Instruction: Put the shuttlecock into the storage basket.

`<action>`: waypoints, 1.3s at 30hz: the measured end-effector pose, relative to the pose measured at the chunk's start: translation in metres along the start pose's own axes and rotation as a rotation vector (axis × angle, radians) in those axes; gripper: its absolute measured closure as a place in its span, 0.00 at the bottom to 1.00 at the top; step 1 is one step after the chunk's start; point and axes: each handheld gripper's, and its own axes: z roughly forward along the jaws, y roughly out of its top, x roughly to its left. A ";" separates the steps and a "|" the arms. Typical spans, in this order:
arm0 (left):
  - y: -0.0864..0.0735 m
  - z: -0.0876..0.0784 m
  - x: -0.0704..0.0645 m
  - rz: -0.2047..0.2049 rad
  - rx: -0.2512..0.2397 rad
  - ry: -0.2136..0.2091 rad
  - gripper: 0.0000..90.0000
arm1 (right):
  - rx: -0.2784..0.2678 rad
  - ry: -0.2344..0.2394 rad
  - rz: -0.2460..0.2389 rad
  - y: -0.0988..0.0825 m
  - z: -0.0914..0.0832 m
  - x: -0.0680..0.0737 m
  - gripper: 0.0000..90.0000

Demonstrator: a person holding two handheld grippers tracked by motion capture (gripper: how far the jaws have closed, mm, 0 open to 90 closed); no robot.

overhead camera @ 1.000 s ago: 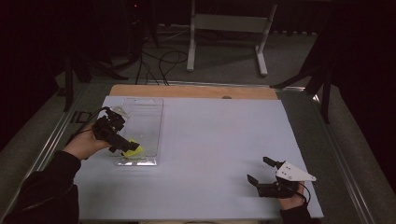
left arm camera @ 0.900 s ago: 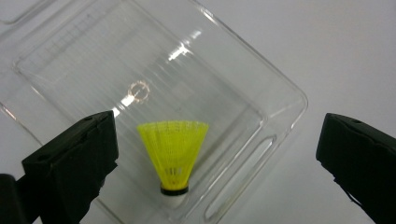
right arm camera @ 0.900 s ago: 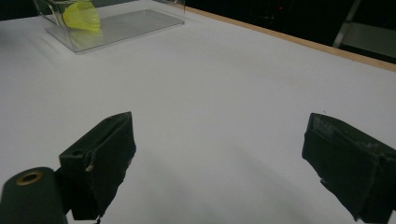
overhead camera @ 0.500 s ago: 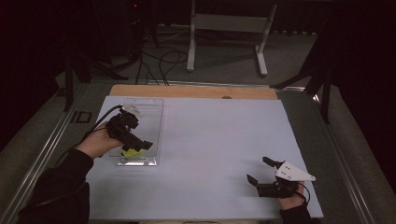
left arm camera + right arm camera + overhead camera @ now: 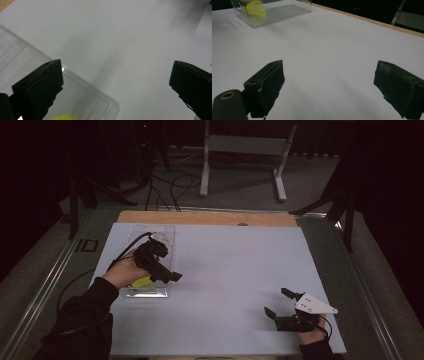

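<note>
A clear plastic tray (image 5: 162, 234) lies at the table's left side with a yellow object (image 5: 141, 282) in its near end. My left gripper (image 5: 170, 274), held in a hand, hovers over the tray's right edge with its jaws wide open and nothing between them. In the left gripper view, that gripper (image 5: 117, 75) looks over the tray's corner (image 5: 82, 92) with a sliver of the yellow object (image 5: 62, 117) below. My right gripper (image 5: 275, 301) rests open near the front right. In the right gripper view, this gripper (image 5: 329, 72) faces the tray (image 5: 279, 12) and the yellow object (image 5: 256, 7) far off.
A pale sheet (image 5: 230, 265) covers the table, with a wooden strip (image 5: 210, 217) along its far edge. Metal rails run down both sides. A white stand (image 5: 242, 145) and cables (image 5: 170, 185) are on the floor beyond. A cable trails from my left gripper.
My left gripper has moved right, off the yellow object and across to the tray's right edge. The yellow object stays in the tray. The right gripper has not moved.
</note>
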 end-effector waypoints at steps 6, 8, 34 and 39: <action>0.015 0.016 -0.010 0.030 -0.006 -0.038 0.00 | -0.001 0.002 0.002 0.000 0.000 0.000 0.10; 0.018 0.019 -0.013 0.042 -0.007 -0.048 0.00 | 0.000 0.002 0.001 0.000 0.000 0.000 0.10; 0.027 0.089 -0.058 0.159 0.002 -0.206 0.00 | -0.002 0.001 -0.006 0.001 -0.001 0.001 0.10; 0.017 0.102 -0.064 0.153 0.005 -0.224 0.00 | -0.003 -0.001 -0.009 0.001 -0.001 0.001 0.10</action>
